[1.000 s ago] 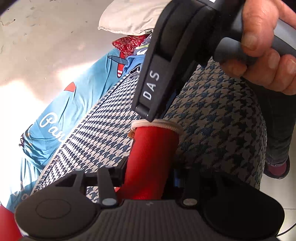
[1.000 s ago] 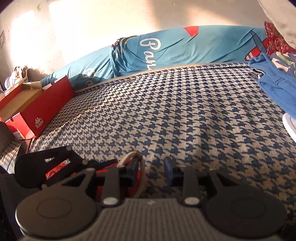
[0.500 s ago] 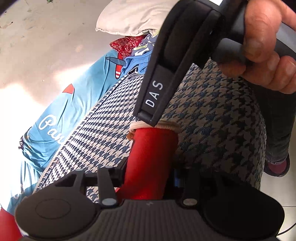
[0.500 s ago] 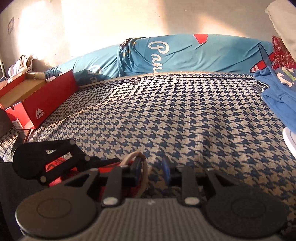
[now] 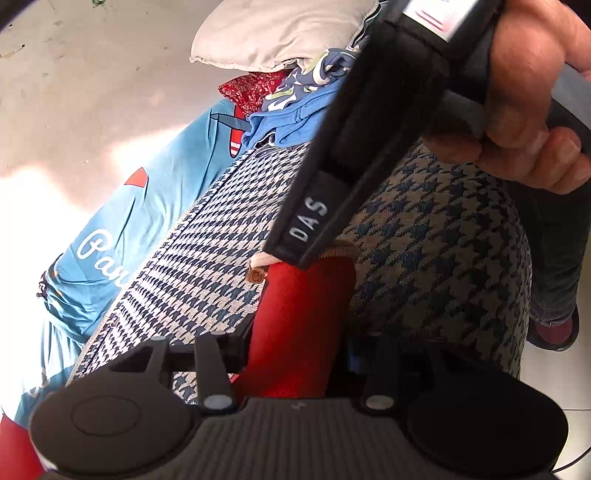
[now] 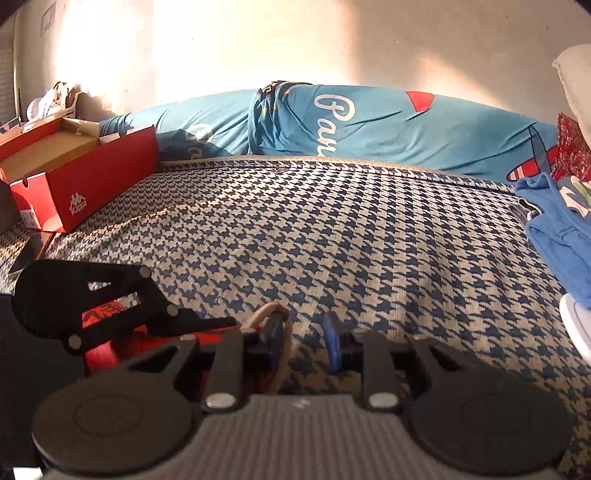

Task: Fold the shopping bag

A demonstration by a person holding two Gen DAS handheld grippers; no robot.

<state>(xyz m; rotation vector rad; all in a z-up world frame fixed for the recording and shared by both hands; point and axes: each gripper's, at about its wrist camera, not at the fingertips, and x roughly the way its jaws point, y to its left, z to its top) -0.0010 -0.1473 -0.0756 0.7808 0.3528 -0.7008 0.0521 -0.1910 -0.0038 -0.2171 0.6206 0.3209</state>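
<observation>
The red bag (image 5: 299, 325), folded into a narrow roll with a cream trim at its far end, lies on the houndstooth cover (image 5: 436, 258) and runs straight between the fingers of the left gripper (image 5: 295, 347), which are clenched on it from both sides. Only the left view shows this grip head-on, together with a small tan tag (image 5: 257, 275) at the trim. It also shows the right gripper's black body, marked "DAS", coming down onto the roll's far end and hiding part of the trim, with a hand (image 5: 532, 110) wrapped around its handle.

The right view shows that end from above: the right gripper (image 6: 303, 339) has its left finger inside a cream loop (image 6: 275, 314) of the bag, and the jaws stand a little apart with only the cover between the tips, pressing on nothing. The left gripper (image 6: 207, 325) reaches in from the lower left over red fabric (image 6: 107, 347).

Around them, the right view alone gives a red shoebox (image 6: 74, 184), open. Both views show a teal sheet (image 6: 388, 125) along the wall, a blue garment (image 6: 561, 236) and a pale pillow (image 5: 273, 33).
</observation>
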